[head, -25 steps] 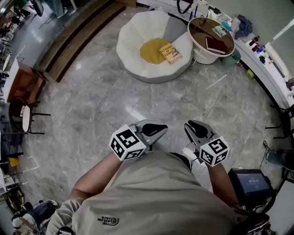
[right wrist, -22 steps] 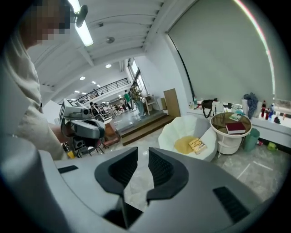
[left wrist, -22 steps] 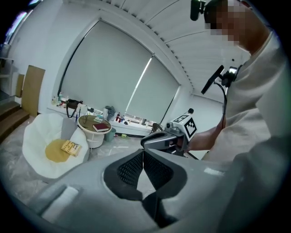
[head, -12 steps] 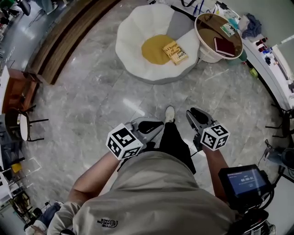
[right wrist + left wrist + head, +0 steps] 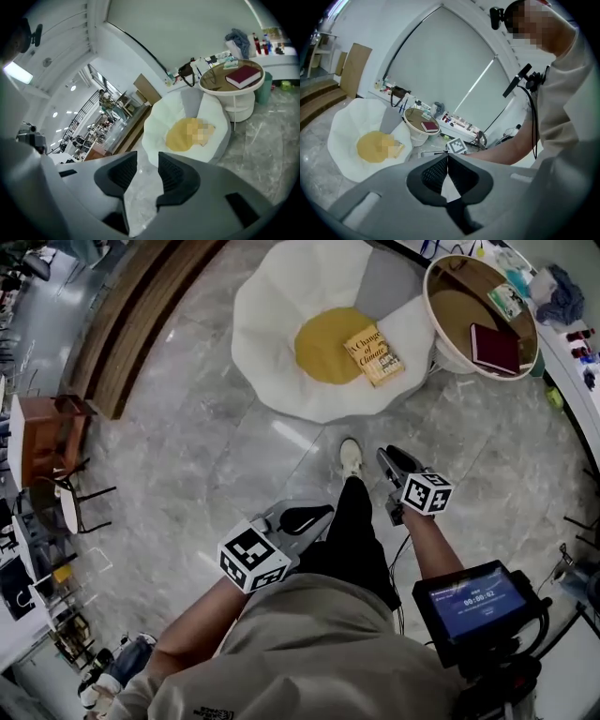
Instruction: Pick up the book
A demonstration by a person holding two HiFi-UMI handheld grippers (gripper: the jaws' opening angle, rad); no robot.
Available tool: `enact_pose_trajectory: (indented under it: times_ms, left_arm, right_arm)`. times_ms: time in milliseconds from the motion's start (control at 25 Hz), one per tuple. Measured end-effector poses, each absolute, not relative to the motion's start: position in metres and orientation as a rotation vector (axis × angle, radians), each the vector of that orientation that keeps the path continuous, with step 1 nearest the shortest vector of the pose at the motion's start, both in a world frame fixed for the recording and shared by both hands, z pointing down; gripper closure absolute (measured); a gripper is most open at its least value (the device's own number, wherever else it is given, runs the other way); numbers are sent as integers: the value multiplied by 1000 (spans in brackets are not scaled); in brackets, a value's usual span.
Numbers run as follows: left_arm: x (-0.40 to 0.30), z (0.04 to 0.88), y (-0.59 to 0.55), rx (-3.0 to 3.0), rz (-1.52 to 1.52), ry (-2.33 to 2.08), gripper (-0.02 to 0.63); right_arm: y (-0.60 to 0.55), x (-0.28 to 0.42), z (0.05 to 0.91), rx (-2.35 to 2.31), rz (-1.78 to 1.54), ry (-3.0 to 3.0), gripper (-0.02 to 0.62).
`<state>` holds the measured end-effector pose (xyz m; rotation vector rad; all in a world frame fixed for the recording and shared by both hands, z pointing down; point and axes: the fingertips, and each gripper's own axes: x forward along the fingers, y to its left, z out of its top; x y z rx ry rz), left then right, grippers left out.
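Note:
A yellow book [image 5: 375, 354] lies on the white petal-shaped seat [image 5: 272, 324], beside its yellow centre. A dark red book [image 5: 494, 348] lies on the round side table [image 5: 441, 329] to the right; it also shows in both gripper views [image 5: 429, 126] [image 5: 243, 76]. My left gripper [image 5: 322, 513] is held low by my left thigh, shut with nothing in it [image 5: 447, 158]. My right gripper [image 5: 390, 457] reaches further ahead, a stride short of the seat. Its jaws [image 5: 147, 161] have just been opening and stand apart over bare floor, with nothing between them.
My shoe [image 5: 350, 457] is stepping forward on the marble floor. Wooden steps [image 5: 141, 324] run along the upper left, and a chair [image 5: 42, 437] stands at the left. A counter with bottles [image 5: 577, 334] curves behind the side table. A small screen [image 5: 478, 596] hangs at my right hip.
I have walked towards the seat, so the seat, both books and the side table are nearer. Both grippers moved forward, and the right one has gone further ahead and lower.

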<state>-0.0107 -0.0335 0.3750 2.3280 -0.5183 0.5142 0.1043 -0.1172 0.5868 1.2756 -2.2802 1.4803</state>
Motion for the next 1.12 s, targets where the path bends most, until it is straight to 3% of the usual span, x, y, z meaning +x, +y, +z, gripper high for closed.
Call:
enact_pose_trajectory:
  times_ms: [440,1120]
  left_arm:
    - [65,460,-159,2282,558,-427,598]
    - [64,597,-241,2220,629,-397,598]
  right_arm:
    - [-233,136,794,1162,1788,-2047,419]
    - [-332,158,992,1368,2032,-1869,350]
